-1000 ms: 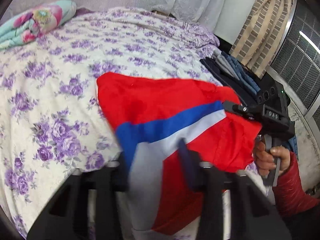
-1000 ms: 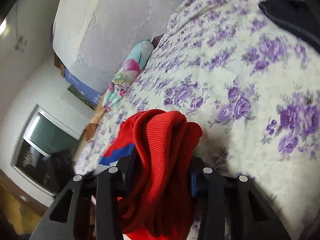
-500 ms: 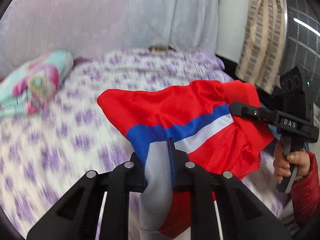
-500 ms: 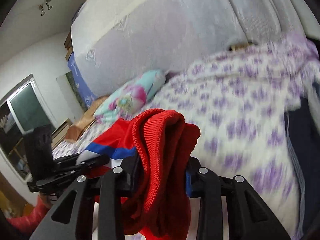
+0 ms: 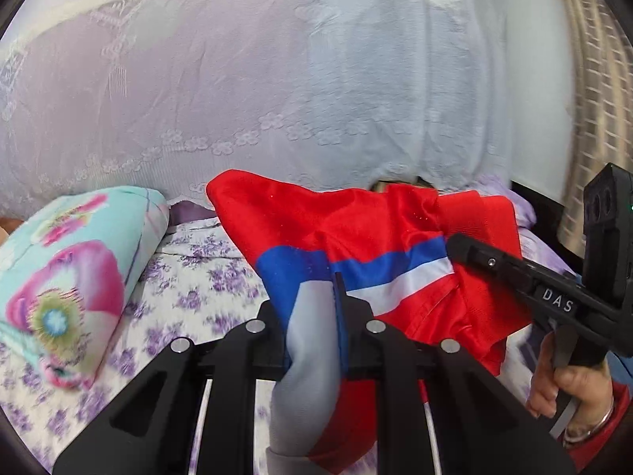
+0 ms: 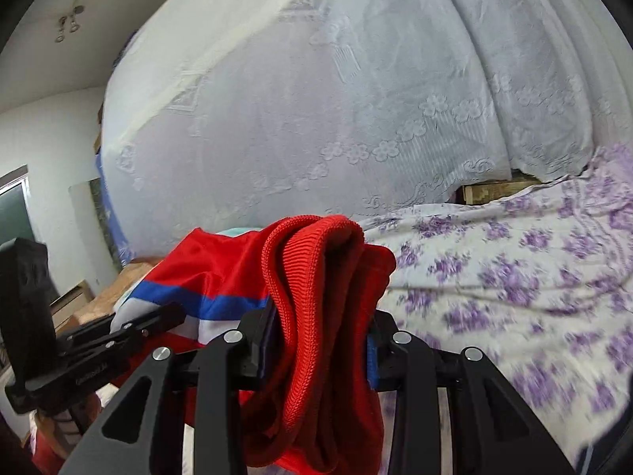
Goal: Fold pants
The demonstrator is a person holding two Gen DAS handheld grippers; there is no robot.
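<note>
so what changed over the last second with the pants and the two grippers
Both hand-held grippers lifted the red pants up off the floral bedspread; the views swing from the bed up to the lace curtain. The left hand-held gripper closed tight on the grey stripe. Unchanged: the right hand-held gripper clamps the ribbed waistband, and the pillow lies on the bed.

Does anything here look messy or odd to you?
Nothing is spilled or damaged. The red pants hang bunched and creased between the left gripper and right gripper, not yet smooth enough to fold.
</note>
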